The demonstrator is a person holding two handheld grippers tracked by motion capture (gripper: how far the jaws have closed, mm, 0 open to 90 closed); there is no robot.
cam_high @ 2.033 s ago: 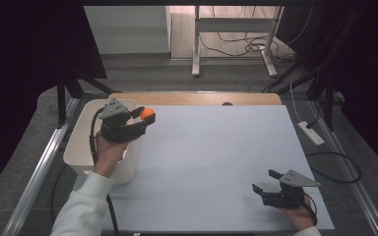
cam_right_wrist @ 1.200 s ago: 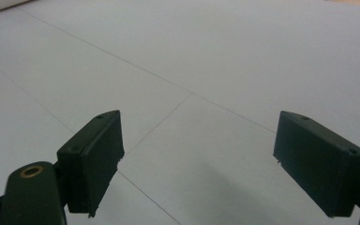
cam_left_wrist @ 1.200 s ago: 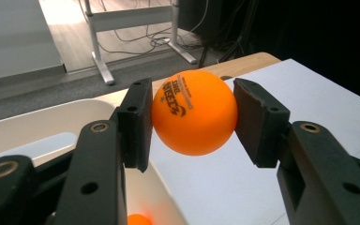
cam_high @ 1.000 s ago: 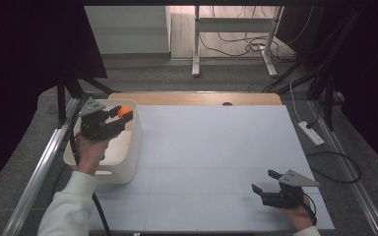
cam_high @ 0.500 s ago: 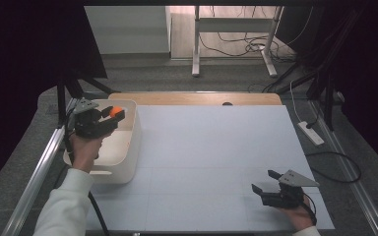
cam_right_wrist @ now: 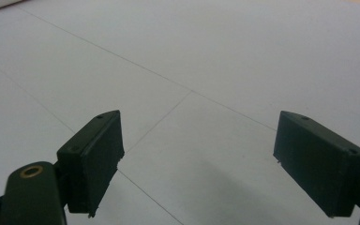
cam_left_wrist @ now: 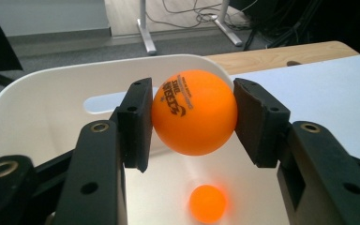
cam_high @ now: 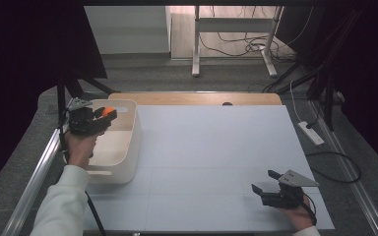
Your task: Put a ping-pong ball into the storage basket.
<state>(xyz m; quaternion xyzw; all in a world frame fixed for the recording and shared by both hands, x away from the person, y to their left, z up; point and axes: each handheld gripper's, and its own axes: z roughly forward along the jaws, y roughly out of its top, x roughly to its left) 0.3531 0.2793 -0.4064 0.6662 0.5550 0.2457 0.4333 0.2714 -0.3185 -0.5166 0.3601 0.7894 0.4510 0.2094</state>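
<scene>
Left tool [cam_left_wrist: 193, 117]: clamped on orange table-tennis ball [cam_left_wrist: 194, 112], held over white tub [cam_high: 128, 142] at worktop's [cam_high: 216, 147] left edge; second orange ball [cam_left_wrist: 208, 203] on tub floor. Right tool [cam_right_wrist: 199, 159]: jaws apart, nothing between, near worktop's front right corner

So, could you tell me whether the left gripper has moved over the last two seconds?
Yes: the left gripper carried the orange ball leftward from the white bin's right wall to over its interior.
</scene>
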